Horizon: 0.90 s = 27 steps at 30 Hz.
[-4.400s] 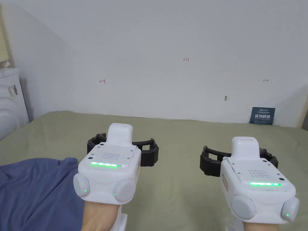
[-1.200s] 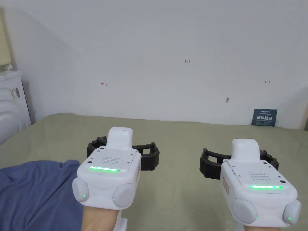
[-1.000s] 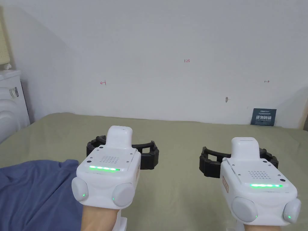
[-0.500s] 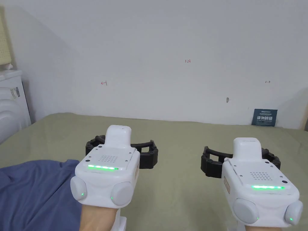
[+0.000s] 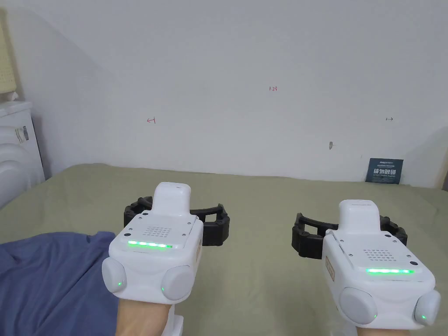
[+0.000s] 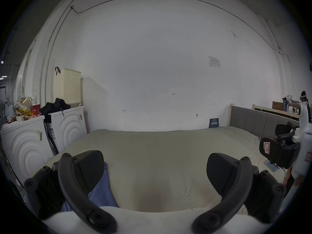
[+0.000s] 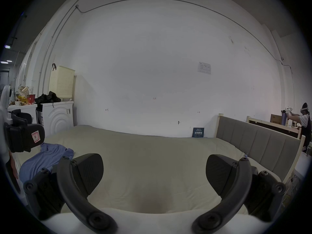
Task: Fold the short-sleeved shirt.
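both grippers are held up over the bed, side by side and well apart, pointing toward the white wall. the left gripper has its jaws spread wide, and its own view shows the two dark pads far apart with nothing between them but the olive bedcover beyond. the right gripper stands the same way: jaws wide apart, holding nothing, with bare bedding seen through the gap in the right gripper view. the short-sleeved shirt, blue and rumpled, lies unfolded on the bed at the person's left, near the left edge of the head view; it sits below and to the left of the left gripper, and neither gripper touches it. in the right gripper view the shirt spreads across the bedcover just behind the left pad, with the other gripper held above it at the picture's left edge. in the left gripper view a strip of the same blue cloth shows beside the left pad. white washing machines stand beside the bed on the left, with a cream laundry basket on top. a padded grey headboard runs along the right side, and another person stands far off beyond it.
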Motion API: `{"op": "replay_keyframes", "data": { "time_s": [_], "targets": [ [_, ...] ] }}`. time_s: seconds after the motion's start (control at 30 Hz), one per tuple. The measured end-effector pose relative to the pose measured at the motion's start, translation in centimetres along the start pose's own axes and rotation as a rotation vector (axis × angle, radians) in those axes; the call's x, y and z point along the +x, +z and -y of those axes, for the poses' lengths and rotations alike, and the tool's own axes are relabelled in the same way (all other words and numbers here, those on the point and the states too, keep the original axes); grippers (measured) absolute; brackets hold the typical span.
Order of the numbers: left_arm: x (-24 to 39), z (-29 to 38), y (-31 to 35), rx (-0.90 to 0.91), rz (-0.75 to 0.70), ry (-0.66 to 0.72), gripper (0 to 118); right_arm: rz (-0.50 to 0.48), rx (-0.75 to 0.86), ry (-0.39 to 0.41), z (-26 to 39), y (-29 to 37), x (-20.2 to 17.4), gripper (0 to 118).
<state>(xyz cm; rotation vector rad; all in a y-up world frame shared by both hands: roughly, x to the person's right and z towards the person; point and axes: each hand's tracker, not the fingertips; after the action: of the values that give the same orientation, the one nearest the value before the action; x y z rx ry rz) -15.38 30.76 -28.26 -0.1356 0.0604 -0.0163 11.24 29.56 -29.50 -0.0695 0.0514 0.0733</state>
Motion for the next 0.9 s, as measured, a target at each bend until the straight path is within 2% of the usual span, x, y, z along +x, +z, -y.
{"op": "replay_keyframes", "data": {
  "time_s": [0.2, 0.23, 0.27, 0.3, 0.33, 0.37, 0.43, 0.5, 0.6, 0.73, 0.9],
  "targets": [
    [-0.13, -0.12, -0.12, -0.01, 0.006, 0.002, 118, 0.004, -0.002, -0.009, -0.03, 0.04, 0.02, 115],
    [-0.11, -0.09, -0.09, -0.013, 0.008, 0.0, 117, 0.005, 0.0, -0.013, -0.03, 0.07, 0.03, 105],
    [-0.07, -0.06, -0.03, -0.011, 0.006, -0.002, 111, 0.006, -0.002, -0.014, -0.06, 0.1, 0.04, 88],
    [-0.03, -0.05, 0.02, -0.011, 0.005, -0.004, 96, 0.008, 0.001, -0.015, -0.06, 0.13, 0.04, 56],
    [-0.01, -0.05, 0.07, -0.014, 0.014, -0.009, 47, 0.009, 0.0, -0.014, -0.05, 0.14, 0.05, 7],
    [0.04, -0.05, 0.12, -0.014, 0.026, -0.01, 0, 0.022, -0.004, -0.014, 0.01, 0.03, 0.05, 1],
    [0.06, 0.01, -0.06, -0.015, -0.011, -0.02, 0, 0.077, 0.029, -0.032, 0.2, 0.01, 0.33, 0],
    [-0.17, -0.07, 0.1, -0.027, 0.029, -0.013, 0, 0.036, -0.017, -0.045, 0.09, -0.06, 0.87, 0],
    [-0.13, 0.01, 0.17, -0.023, 0.017, -0.02, 0, 0.062, -0.004, -0.015, 0.34, 0.06, 0.68, 0],
    [-0.19, 0.04, 0.06, -0.025, 0.014, -0.004, 0, 0.066, -0.011, -0.034, 0.32, -0.03, 0.84, 0],
    [-0.84, 0.23, 0.07, -0.028, -0.004, -0.004, 0, 0.058, -0.017, -0.02, 0.31, -0.27, 0.14, 0]
  ]
}}
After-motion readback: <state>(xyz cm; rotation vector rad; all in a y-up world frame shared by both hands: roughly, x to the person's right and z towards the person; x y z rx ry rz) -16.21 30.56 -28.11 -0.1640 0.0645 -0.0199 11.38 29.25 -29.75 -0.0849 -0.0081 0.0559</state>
